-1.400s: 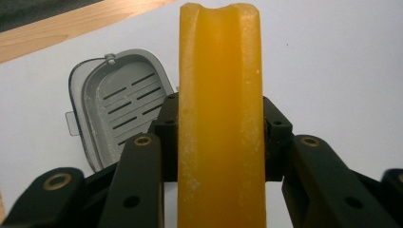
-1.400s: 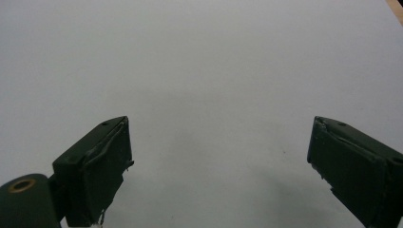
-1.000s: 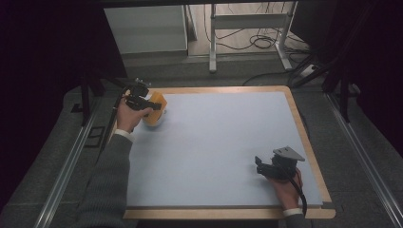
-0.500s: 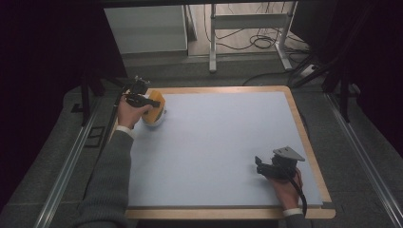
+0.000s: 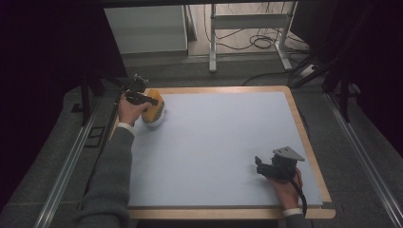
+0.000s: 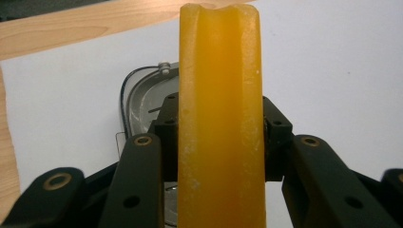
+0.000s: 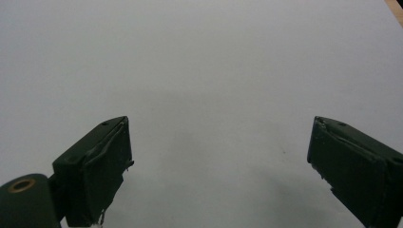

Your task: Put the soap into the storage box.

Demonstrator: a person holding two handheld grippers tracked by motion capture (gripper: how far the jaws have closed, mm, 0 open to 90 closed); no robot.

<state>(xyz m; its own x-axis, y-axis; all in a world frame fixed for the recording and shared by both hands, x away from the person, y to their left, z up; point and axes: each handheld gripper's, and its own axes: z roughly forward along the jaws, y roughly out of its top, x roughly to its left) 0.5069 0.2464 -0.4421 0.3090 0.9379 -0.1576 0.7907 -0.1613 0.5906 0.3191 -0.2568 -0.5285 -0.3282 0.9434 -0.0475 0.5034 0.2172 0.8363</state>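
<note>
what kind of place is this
Probably a lab set up for recording handling tasks: a wood-edged table with a plain white mat, dark curtains around it, loose floor cables, and a hand-held gripper in each hand.

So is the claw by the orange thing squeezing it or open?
Squeezing it. In the left gripper view, the left gripper's black jaws press both sides of the orange piece.
</note>
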